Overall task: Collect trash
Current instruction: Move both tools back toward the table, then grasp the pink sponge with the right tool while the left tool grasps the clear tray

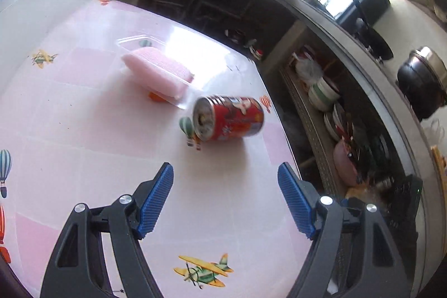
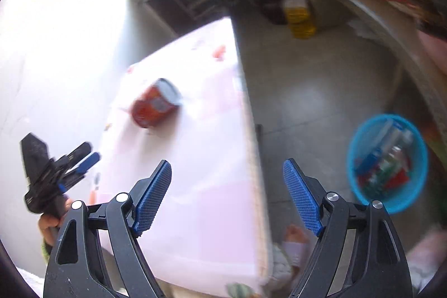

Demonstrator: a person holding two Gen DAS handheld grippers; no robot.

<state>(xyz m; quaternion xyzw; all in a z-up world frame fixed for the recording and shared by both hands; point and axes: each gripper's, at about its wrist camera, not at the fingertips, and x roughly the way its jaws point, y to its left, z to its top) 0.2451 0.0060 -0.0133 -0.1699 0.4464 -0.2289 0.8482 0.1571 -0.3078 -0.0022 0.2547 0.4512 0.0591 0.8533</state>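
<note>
The red can (image 1: pixel 229 118) lies on its side on the table (image 1: pixel 83 130), near the table's right edge, its open top turned toward the left gripper (image 1: pixel 225 172). Just to its far left, a pink sponge (image 1: pixel 157 71) sits in a clear plastic tray (image 1: pixel 178 57). The left gripper hovers on the near side of the can, fingers spread wide with nothing between them. The right gripper (image 2: pixel 226 171) is likewise wide open and empty, above the table's near right edge. On the floor to the right stands a blue basket (image 2: pixel 360 194) with bottles and other trash in it. A person's hand (image 2: pixel 49 224) grips the left gripper's handle.
</note>
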